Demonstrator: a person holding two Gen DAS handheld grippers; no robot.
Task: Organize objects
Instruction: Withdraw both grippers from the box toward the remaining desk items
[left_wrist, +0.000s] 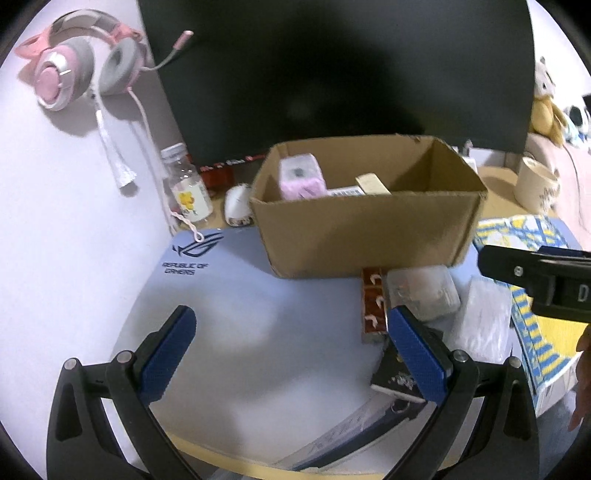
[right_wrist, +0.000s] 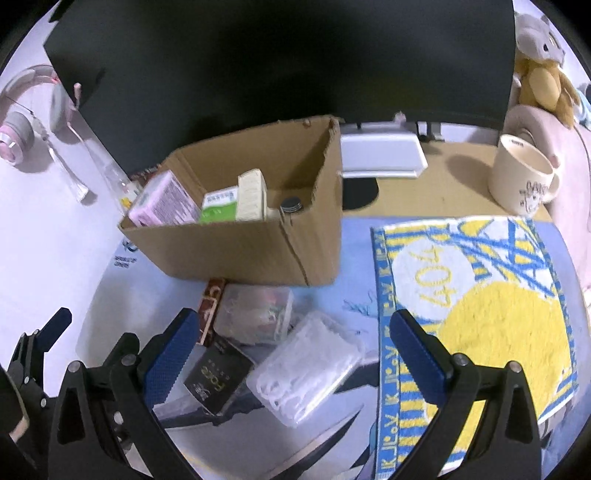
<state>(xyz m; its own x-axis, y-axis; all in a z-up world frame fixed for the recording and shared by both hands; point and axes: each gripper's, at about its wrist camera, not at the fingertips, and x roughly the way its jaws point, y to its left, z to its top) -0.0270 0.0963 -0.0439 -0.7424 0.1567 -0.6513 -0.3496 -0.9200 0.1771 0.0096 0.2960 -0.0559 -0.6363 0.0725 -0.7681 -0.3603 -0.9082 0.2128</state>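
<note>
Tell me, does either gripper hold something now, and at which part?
Nothing is held. The left gripper is open over bare mat, and the right gripper is open above the clear plastic box without touching it.

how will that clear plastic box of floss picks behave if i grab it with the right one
The clear plastic box looks thin-walled and glossy, so it may flex and slip in the right gripper. Holding only small white picks, it is probably light. It lies partly across the black box, so a push would likely make it slide or tilt.
</note>
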